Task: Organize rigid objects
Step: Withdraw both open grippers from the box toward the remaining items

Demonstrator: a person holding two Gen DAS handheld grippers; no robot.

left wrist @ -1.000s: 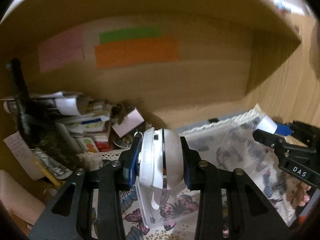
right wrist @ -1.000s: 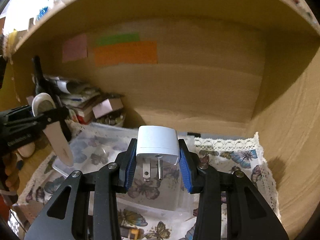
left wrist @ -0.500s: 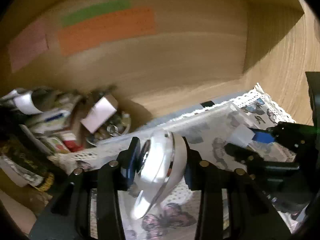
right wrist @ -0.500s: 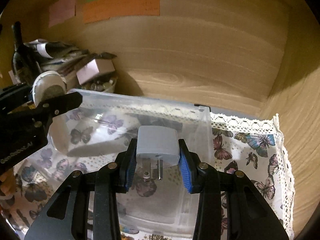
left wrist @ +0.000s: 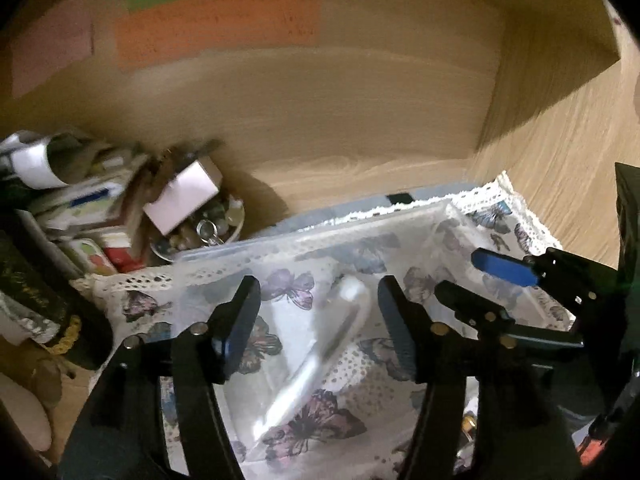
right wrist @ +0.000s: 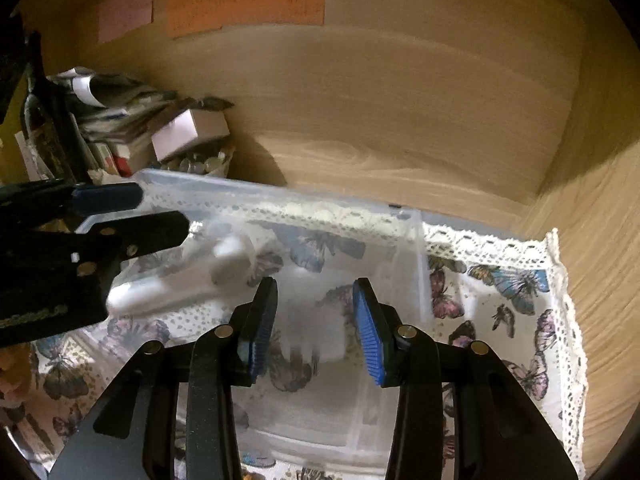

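A clear plastic bin (right wrist: 280,200) stands on a butterfly cloth (right wrist: 504,280) inside a wooden shelf. My left gripper (left wrist: 318,312) is open above the bin; a long white object (left wrist: 316,356), blurred, lies below it in the bin. It also shows in the right wrist view (right wrist: 180,288), beside the left gripper (right wrist: 132,216). My right gripper (right wrist: 314,320) is open over the bin; the white plug adapter (right wrist: 320,340), blurred, is below its fingers, free of them. The right gripper also shows at the right of the left wrist view (left wrist: 480,284).
A bowl of small items (left wrist: 204,228) with a white box (left wrist: 184,196) on it stands left of the bin, next to stacked papers and boxes (left wrist: 80,208) and a dark bottle (right wrist: 44,120). Wooden shelf walls close in at the back (right wrist: 400,100) and right (right wrist: 600,240).
Both grippers have opened. The white object has dropped from the left gripper into the bin, and the plug adapter has dropped from the right gripper into the bin.
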